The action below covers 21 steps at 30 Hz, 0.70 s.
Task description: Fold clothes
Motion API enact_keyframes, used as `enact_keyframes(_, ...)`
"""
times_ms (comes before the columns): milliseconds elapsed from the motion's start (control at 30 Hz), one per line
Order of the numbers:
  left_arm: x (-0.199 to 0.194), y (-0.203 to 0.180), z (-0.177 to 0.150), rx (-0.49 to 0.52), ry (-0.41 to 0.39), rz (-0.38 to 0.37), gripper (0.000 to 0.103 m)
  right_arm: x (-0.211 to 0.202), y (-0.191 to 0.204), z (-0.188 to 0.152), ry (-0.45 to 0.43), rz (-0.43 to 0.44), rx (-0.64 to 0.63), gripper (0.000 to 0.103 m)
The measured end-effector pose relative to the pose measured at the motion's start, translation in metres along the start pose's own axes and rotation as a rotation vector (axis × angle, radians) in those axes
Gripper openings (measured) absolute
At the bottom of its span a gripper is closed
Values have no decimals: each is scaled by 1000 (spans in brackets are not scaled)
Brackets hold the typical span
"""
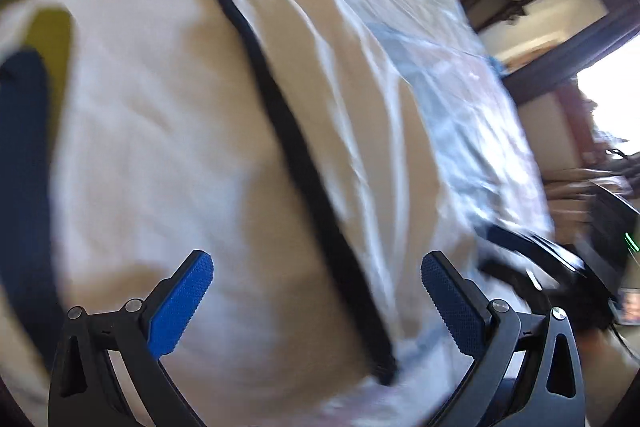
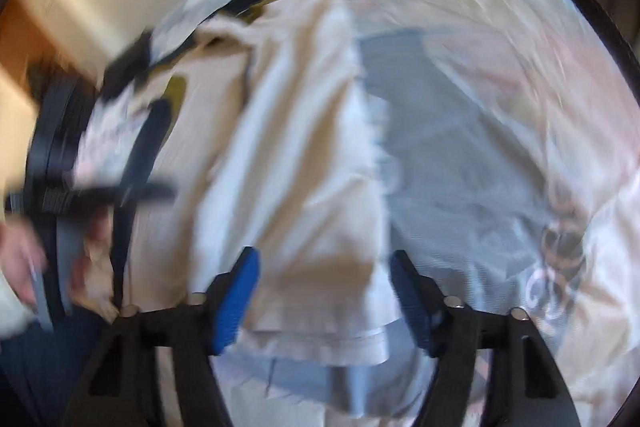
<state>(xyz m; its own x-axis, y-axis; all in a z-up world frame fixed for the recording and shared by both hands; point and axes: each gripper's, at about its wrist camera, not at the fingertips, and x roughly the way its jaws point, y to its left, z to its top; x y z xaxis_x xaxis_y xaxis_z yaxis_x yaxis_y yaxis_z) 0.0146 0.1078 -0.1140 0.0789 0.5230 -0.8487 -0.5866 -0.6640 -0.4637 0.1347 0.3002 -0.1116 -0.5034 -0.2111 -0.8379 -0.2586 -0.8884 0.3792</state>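
1. Left gripper (image 1: 316,267) jaws wide, empty, above white shirt (image 1: 160,147).
2. Right gripper (image 2: 324,267) jaws apart, gripping nothing, over the shirt's hem (image 2: 320,343).
3. Shirt lies on light patterned bedsheet (image 2: 480,147).

One white garment (image 1: 168,131) with one black stripe (image 1: 288,131), one yellow patch (image 1: 52,35), one navy patch (image 1: 24,147). One pale patterned bedsheet (image 2: 500,131) beneath. Two grippers: left gripper (image 1: 316,301), right gripper (image 2: 324,301). One person's hand (image 2: 20,259).
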Motion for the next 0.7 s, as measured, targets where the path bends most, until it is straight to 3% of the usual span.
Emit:
enact_keyframes(67, 9, -3, -15, 66, 26, 10, 103, 15, -15, -2, 76, 2, -9, 69)
enact_keyframes(100, 12, -5, -21, 103, 37, 26, 103, 21, -19, -4, 101, -4, -31, 63)
enact_keyframes(167, 18, -7, -26, 140, 48, 60, 103, 24, -21, -5, 81, 17, -62, 43)
enact_keyframes(200, 19, -6, -25, 134, 44, 59, 103, 24, -22, -4, 70, 65, -47, 21)
enact_keyframes(300, 24, -5, -19, 102, 51, 71, 103, 23, -18, -9, 78, 82, -82, 4)
enact_keyframes(433, 18, -11, -21, 200, 49, 93, 103, 12, -33, -19, 114, 19, -90, 3)
enact_keyframes(600, 9, 3, -13, 169, 54, 79, 103, -2, -41, -30, 147, -48, -117, 3)
enact_keyframes(667, -5, 4, -9, 160, 15, 63, 103, -9, -32, -26, 139, -62, -142, 12)
enact_keyframes(700, -12, 5, -6, 156, -8, 54, 103, -16, -26, -21, 105, -77, -140, 43)
